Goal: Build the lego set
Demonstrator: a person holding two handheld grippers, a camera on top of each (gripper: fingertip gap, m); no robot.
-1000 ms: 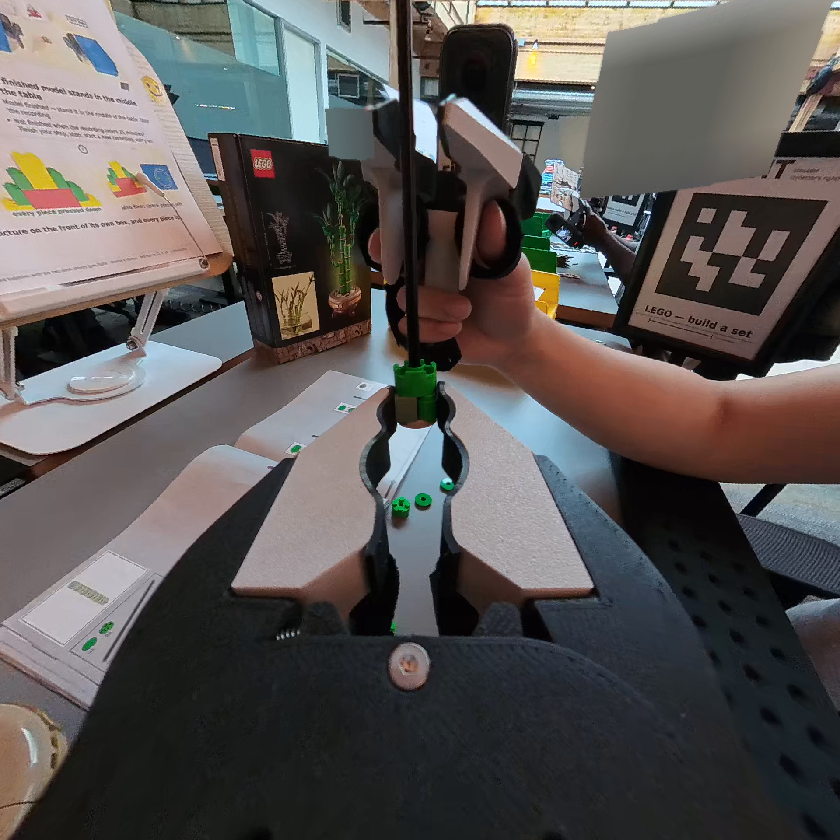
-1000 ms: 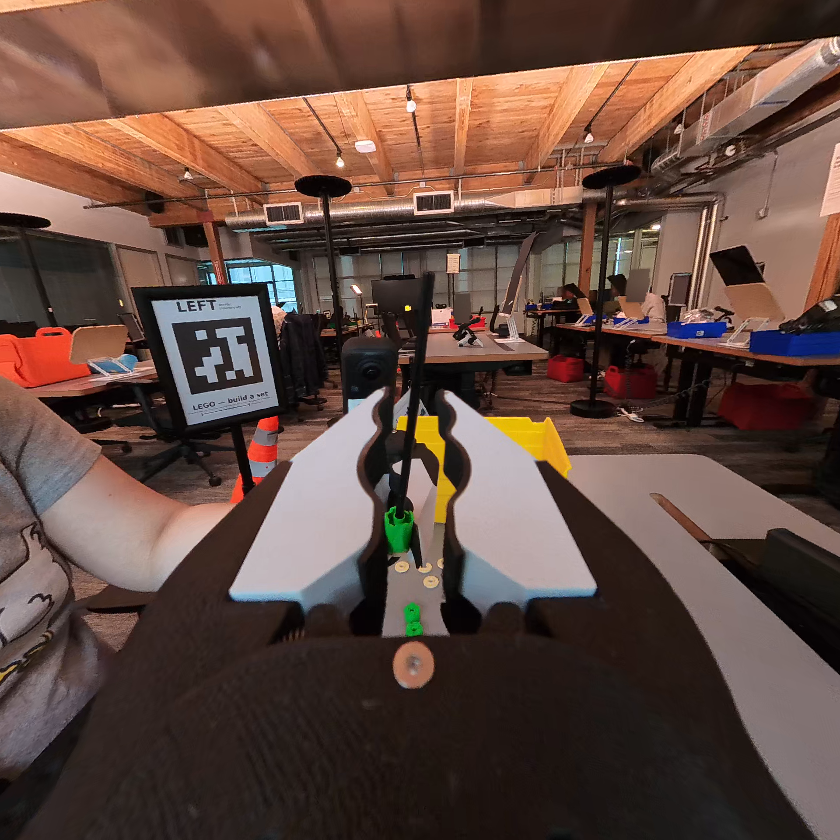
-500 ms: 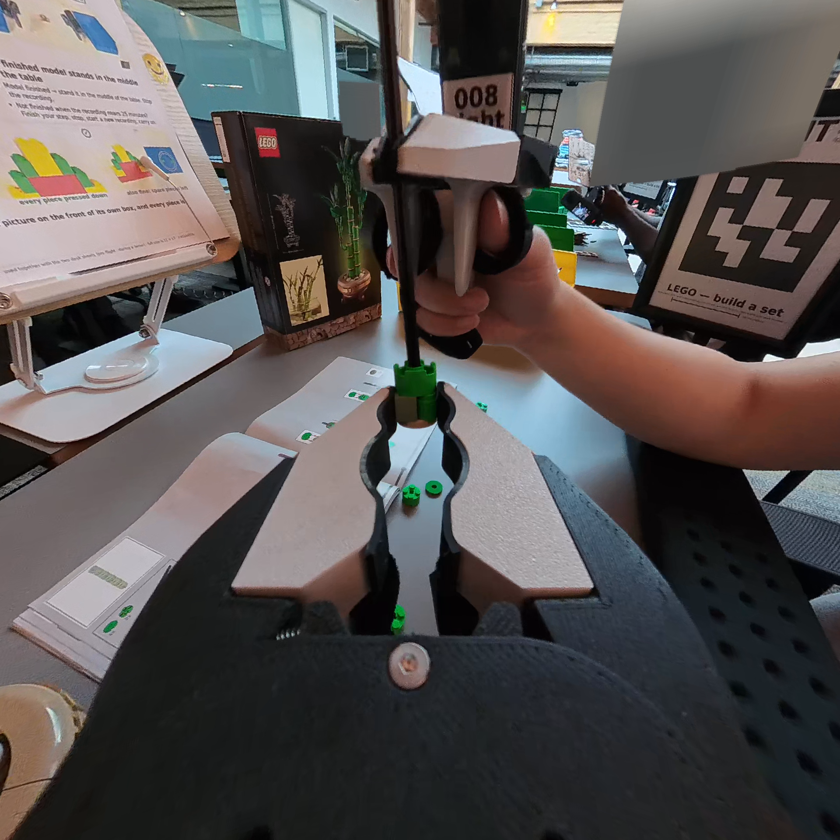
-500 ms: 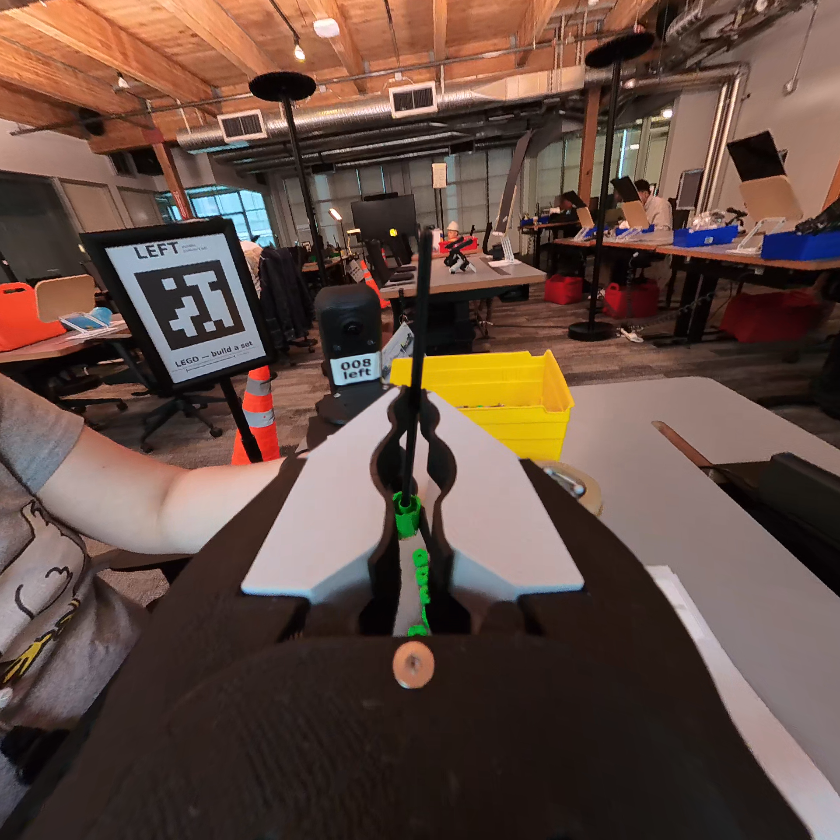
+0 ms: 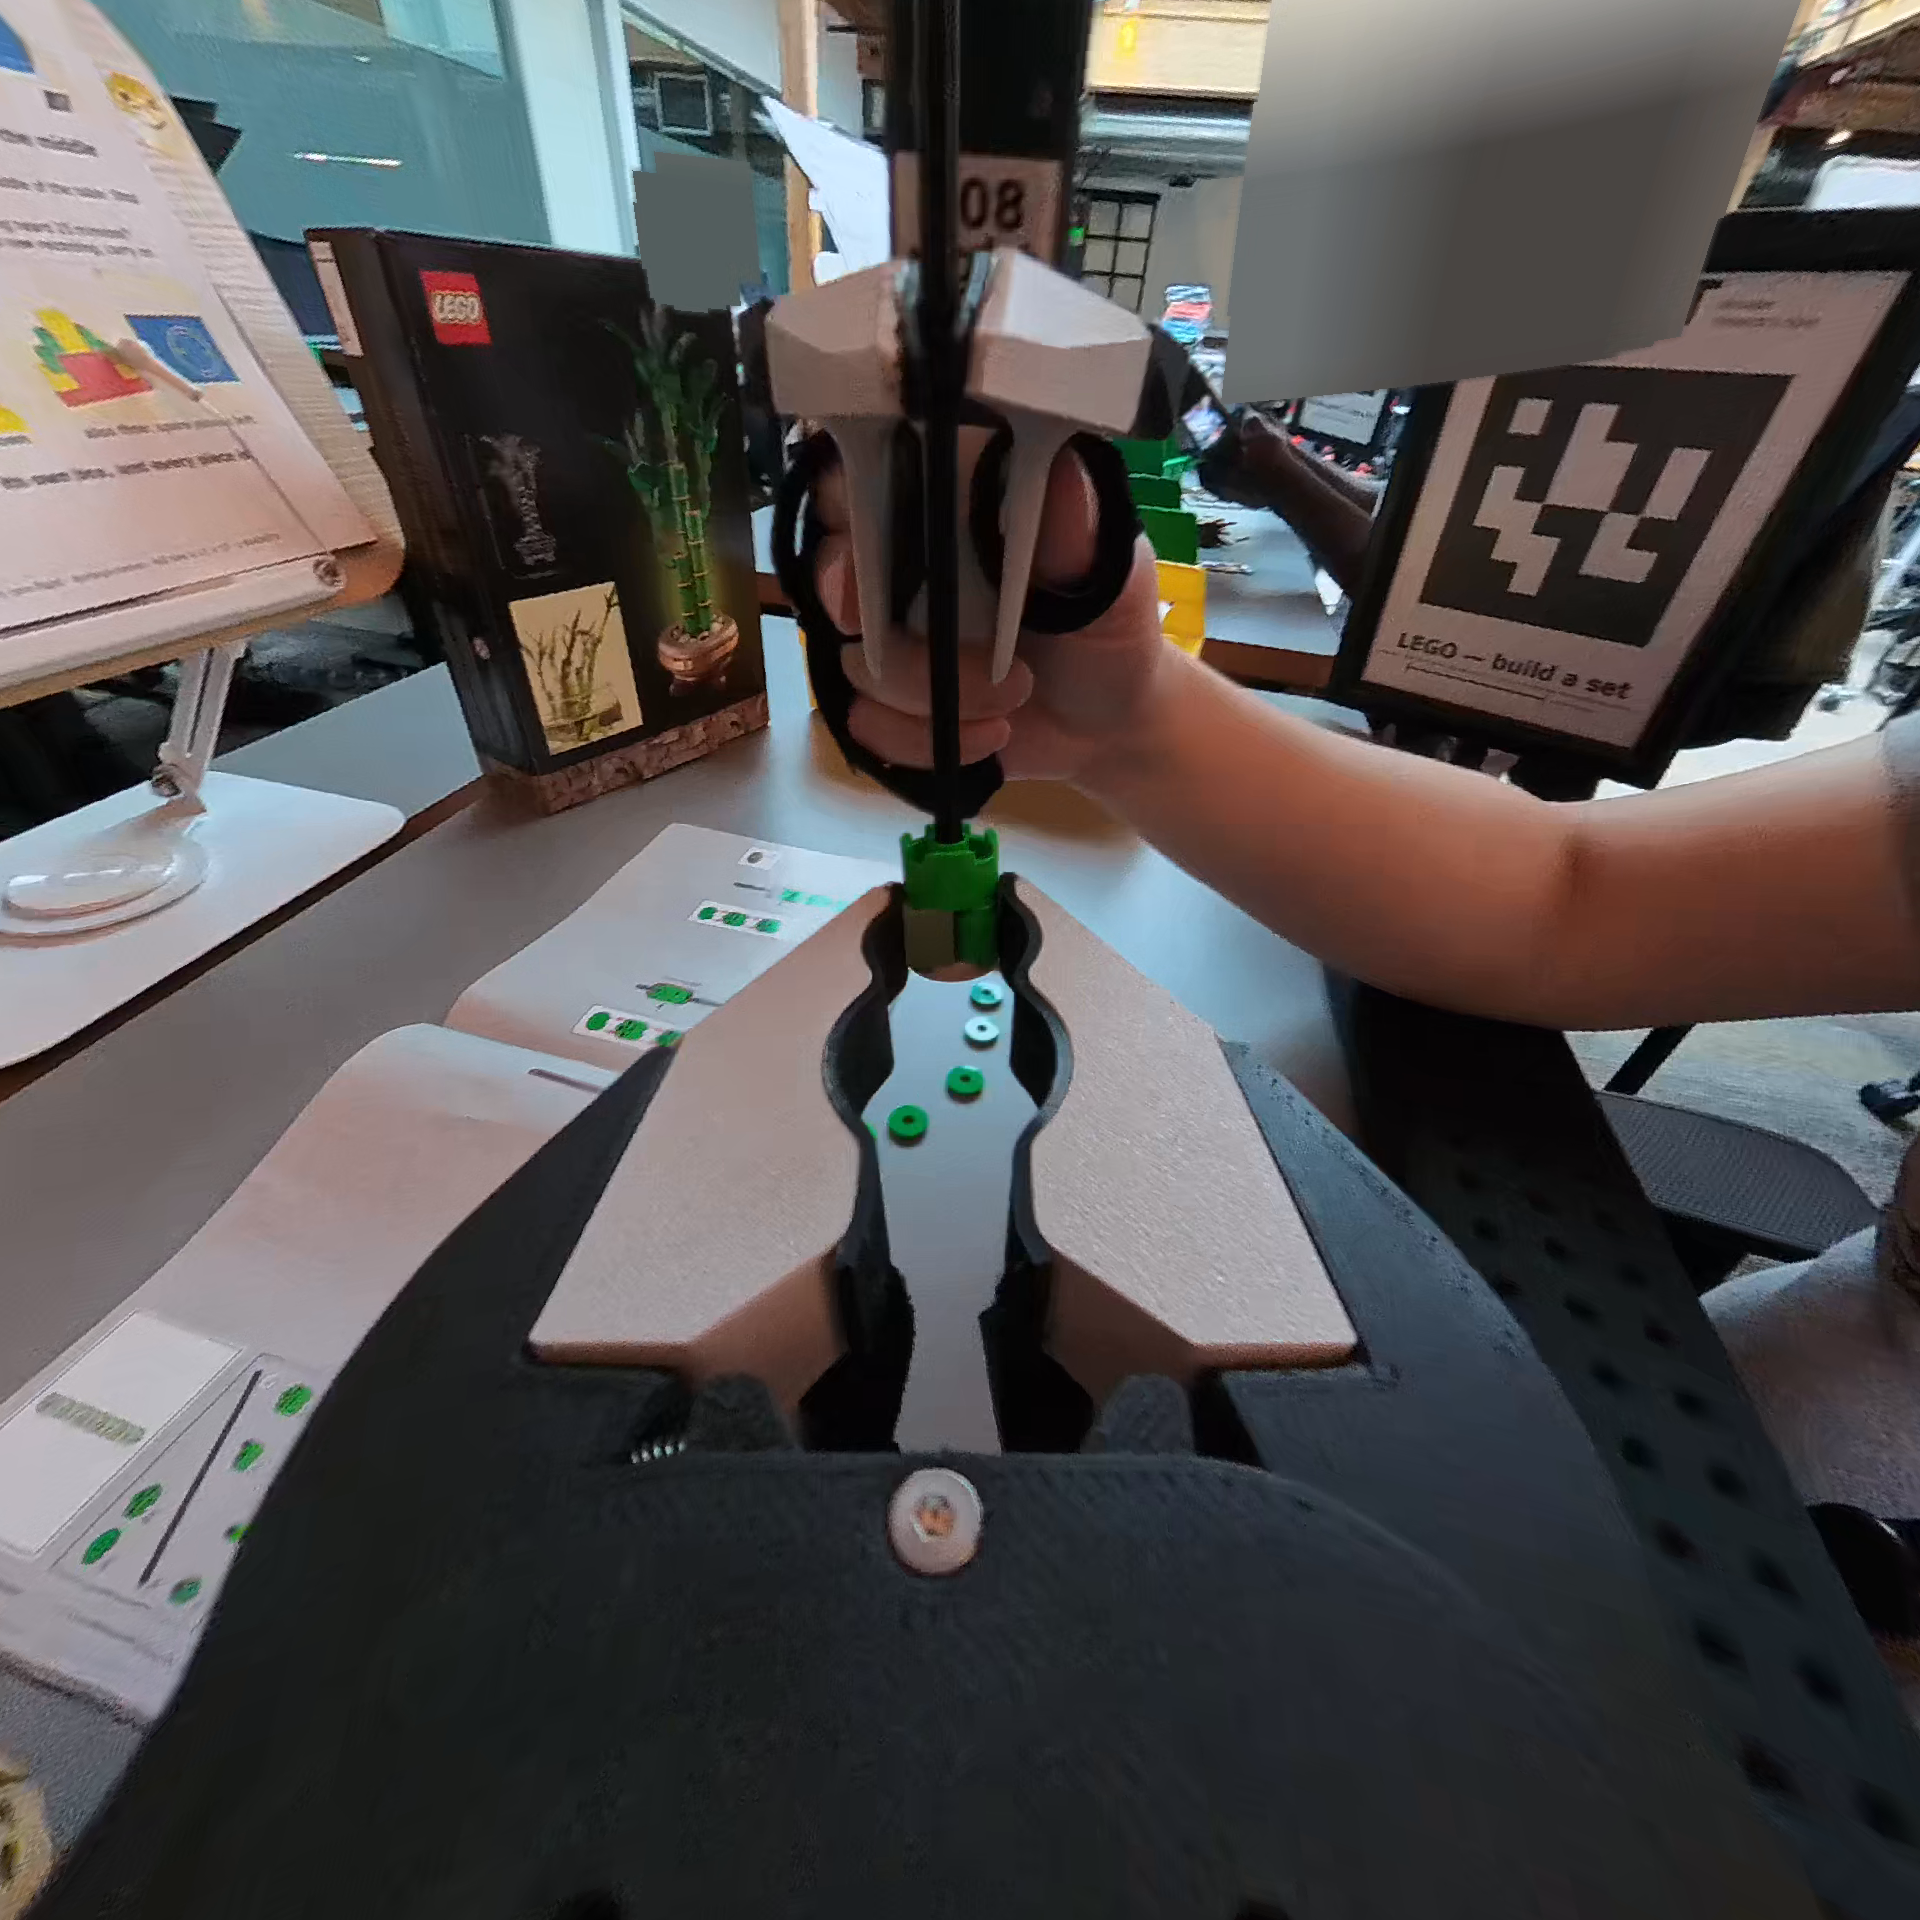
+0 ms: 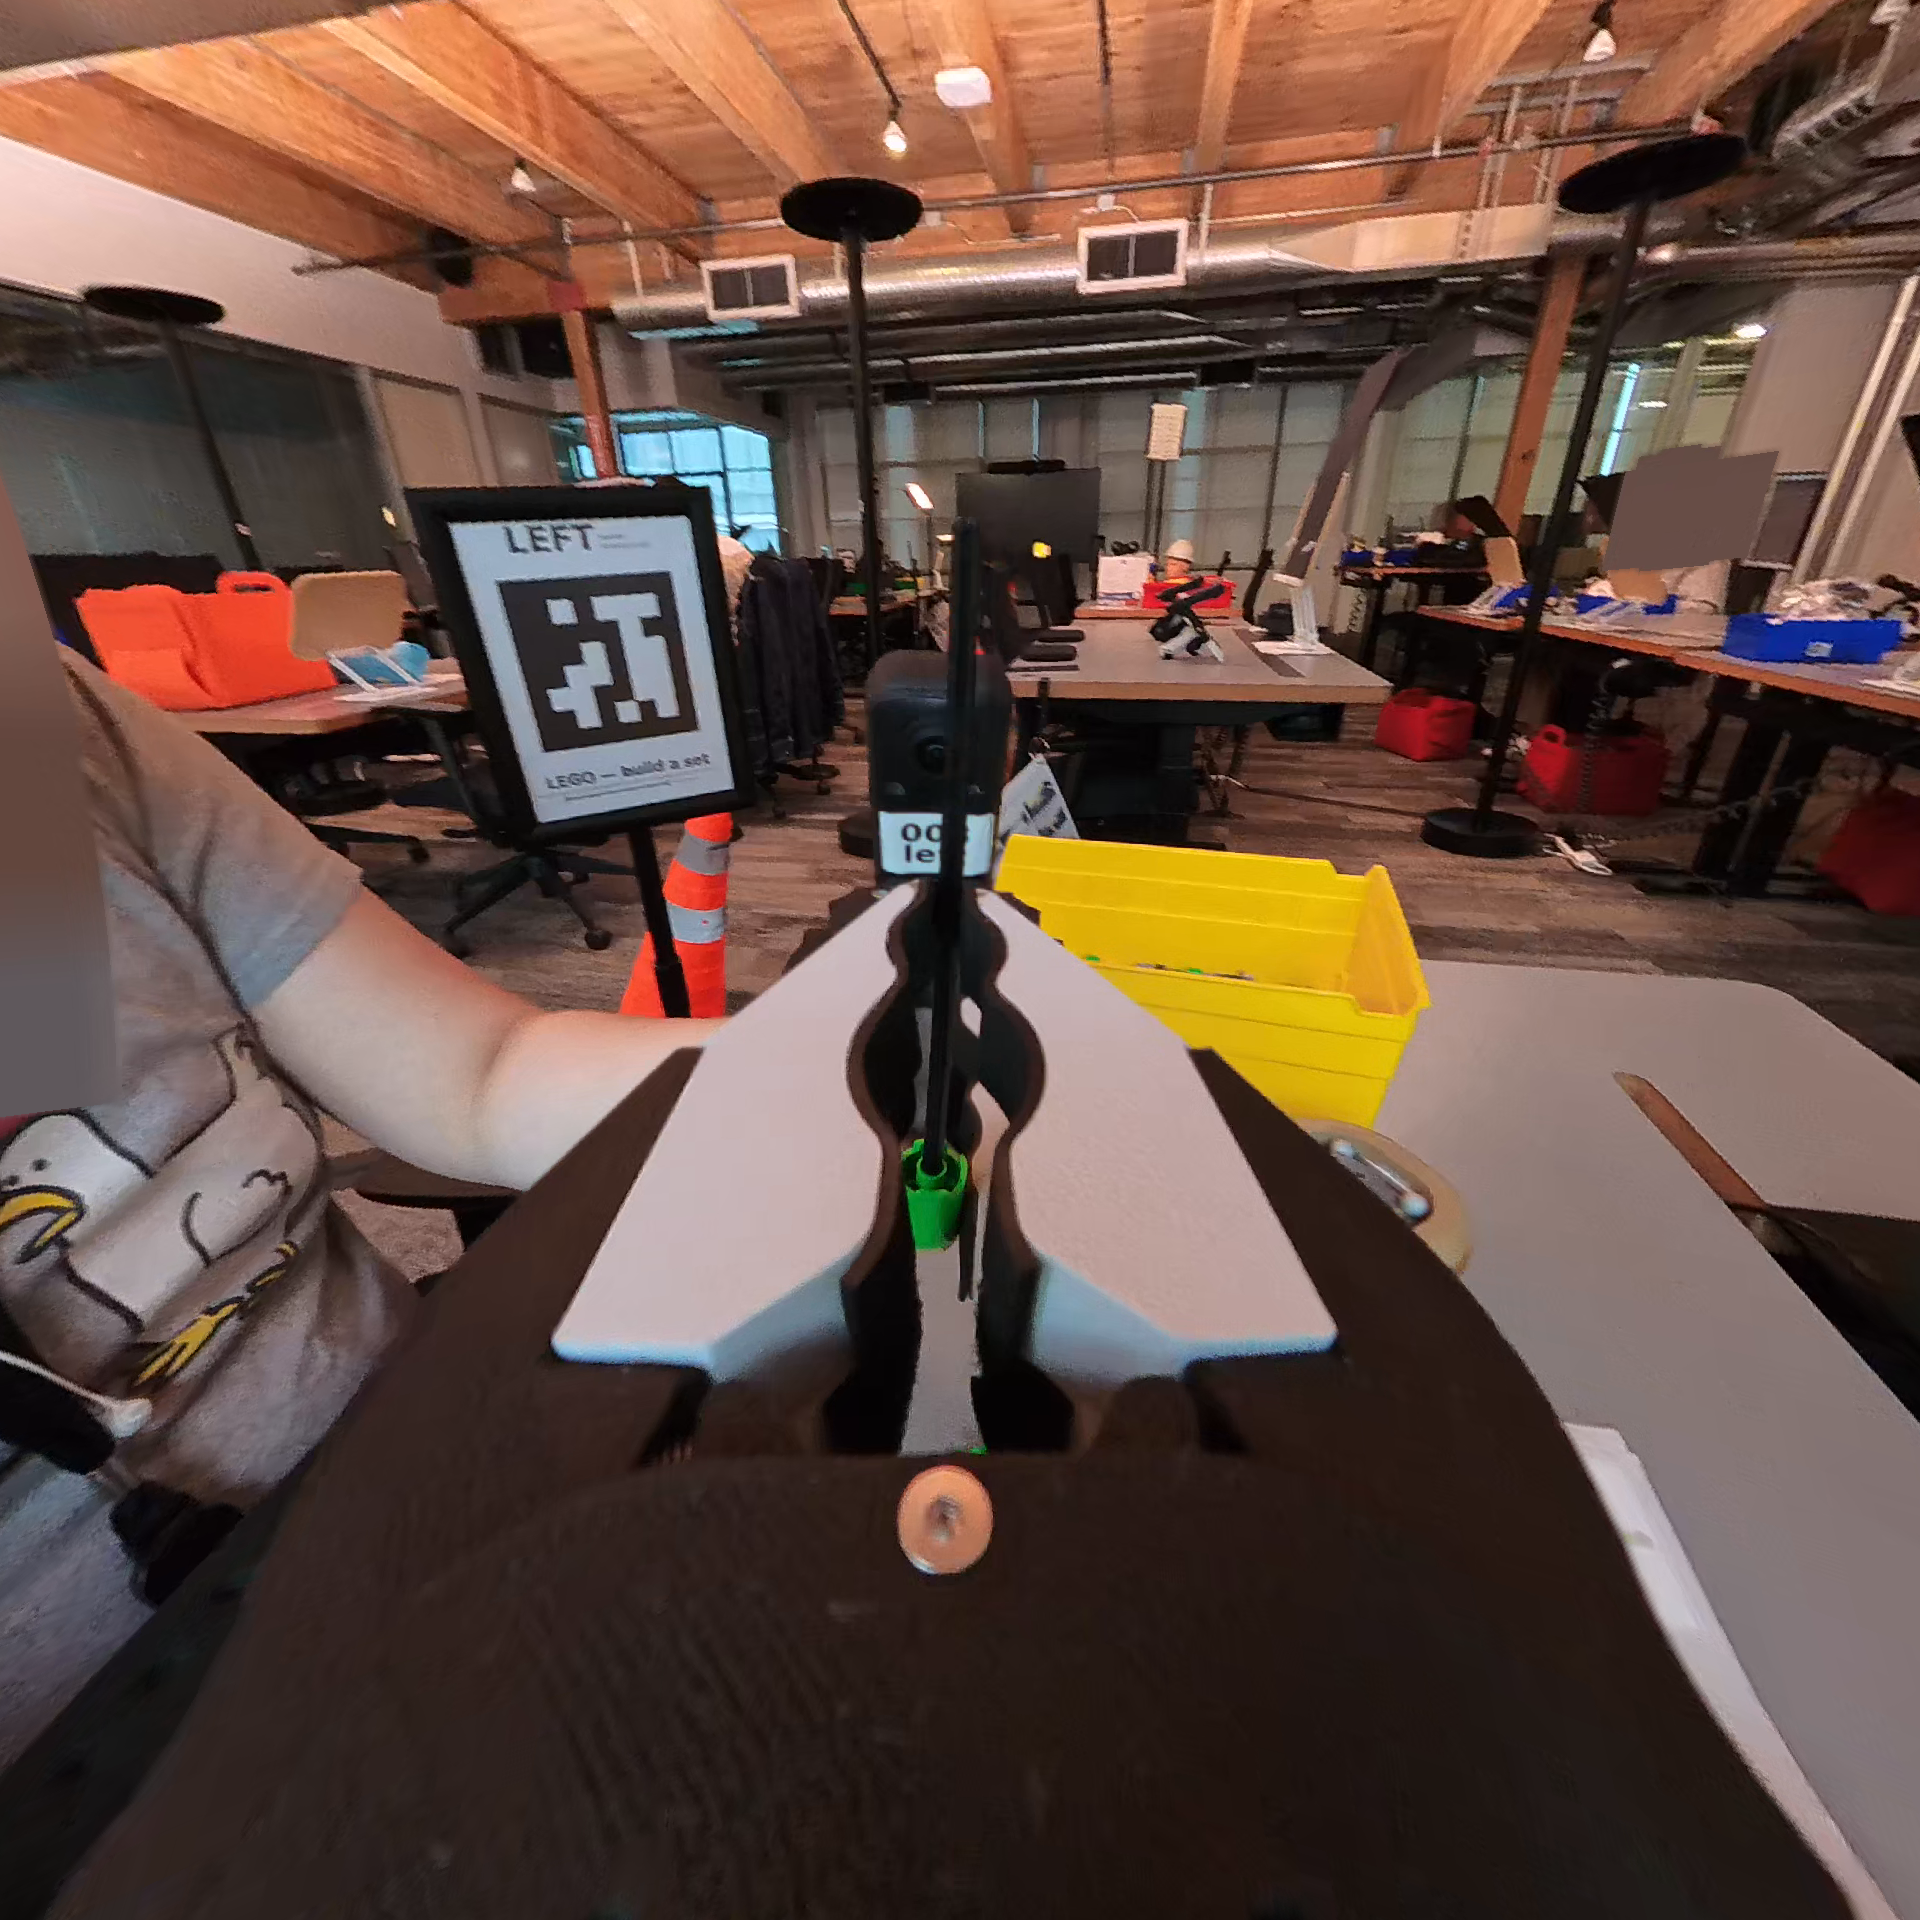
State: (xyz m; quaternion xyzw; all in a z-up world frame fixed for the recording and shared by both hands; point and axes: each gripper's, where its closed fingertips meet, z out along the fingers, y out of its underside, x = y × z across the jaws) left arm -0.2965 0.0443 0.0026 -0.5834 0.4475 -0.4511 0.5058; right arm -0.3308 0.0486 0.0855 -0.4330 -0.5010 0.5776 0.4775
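— While the left gripper (image 5: 948, 930) clamps the green stack (image 5: 948, 902) at twelve o'clock, what does the right gripper (image 6: 943, 935) hold?
— Its jaws pinch the black rod (image 6: 948, 935), probably; loose green rounds (image 5: 964, 1081) lie on the table (image 5: 312, 997) beneath.

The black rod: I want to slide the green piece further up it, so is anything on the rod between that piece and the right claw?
Nothing visible: the black rod runs bare from the green piece, gripped by the left claw, up to the right claw.
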